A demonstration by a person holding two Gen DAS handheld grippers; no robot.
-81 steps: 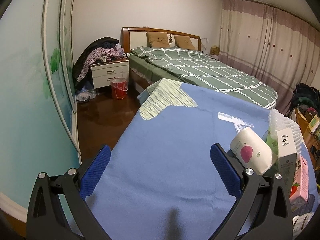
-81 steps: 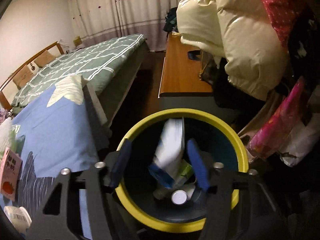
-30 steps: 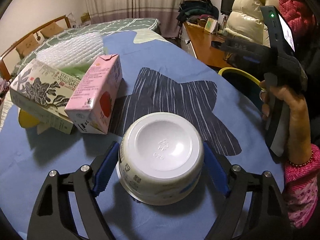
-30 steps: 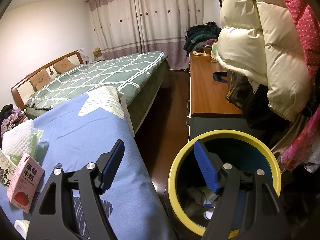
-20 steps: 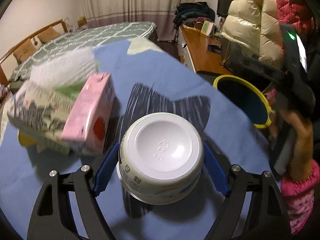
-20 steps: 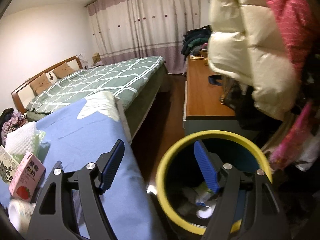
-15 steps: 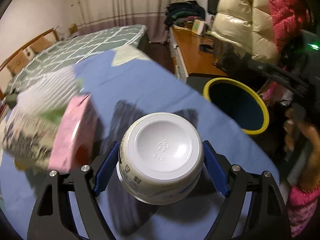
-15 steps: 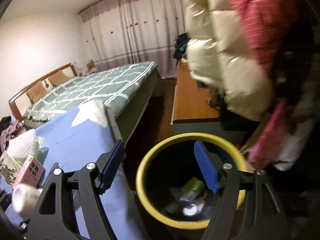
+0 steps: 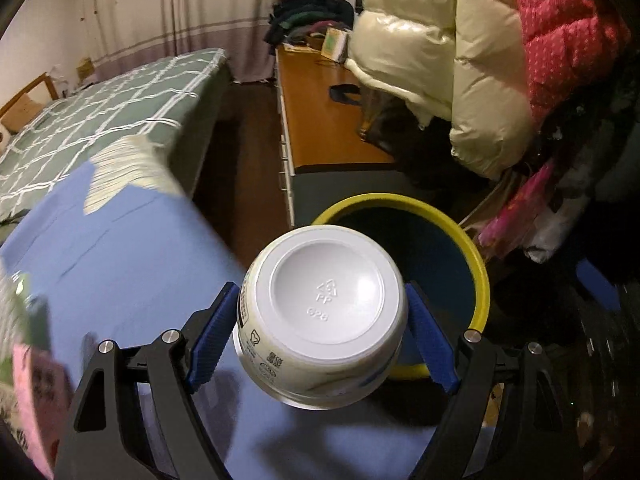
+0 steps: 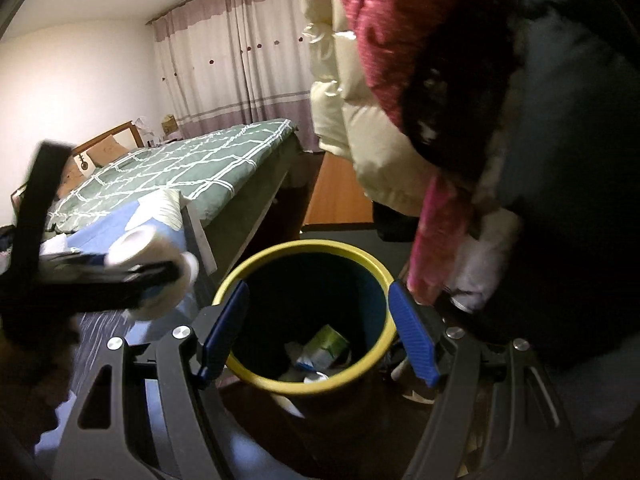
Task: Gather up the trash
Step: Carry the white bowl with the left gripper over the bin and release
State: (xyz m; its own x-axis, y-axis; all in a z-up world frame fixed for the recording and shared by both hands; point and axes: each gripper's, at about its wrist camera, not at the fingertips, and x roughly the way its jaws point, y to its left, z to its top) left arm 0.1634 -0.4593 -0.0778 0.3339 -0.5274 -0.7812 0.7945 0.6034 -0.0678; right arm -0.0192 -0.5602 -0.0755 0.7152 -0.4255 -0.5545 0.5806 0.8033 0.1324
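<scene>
My left gripper (image 9: 320, 336) is shut on a white plastic bowl (image 9: 324, 312), its base turned toward the camera. The bowl hangs over the blue table's edge, right in front of the yellow-rimmed trash bin (image 9: 478, 268). In the right wrist view that same bowl (image 10: 154, 264) and the blurred left gripper come in from the left, beside the bin (image 10: 304, 252). My right gripper (image 10: 318, 334) stands open over the bin's mouth with nothing between its blue pads. Several pieces of trash (image 10: 324, 350) lie at the bin's bottom.
A blue cloth covers the table (image 9: 120, 248); a pink carton (image 9: 32, 392) sits blurred at its left edge. Puffy coats (image 9: 460, 60) hang over the bin at the right. A wooden cabinet (image 9: 320, 120) and a green bed (image 9: 100, 112) lie beyond, with dark floor between.
My left gripper lifted the bowl off the table and swung it right, up to the bin. The right gripper moved over the bin's mouth; the cartons slid out of view to the left.
</scene>
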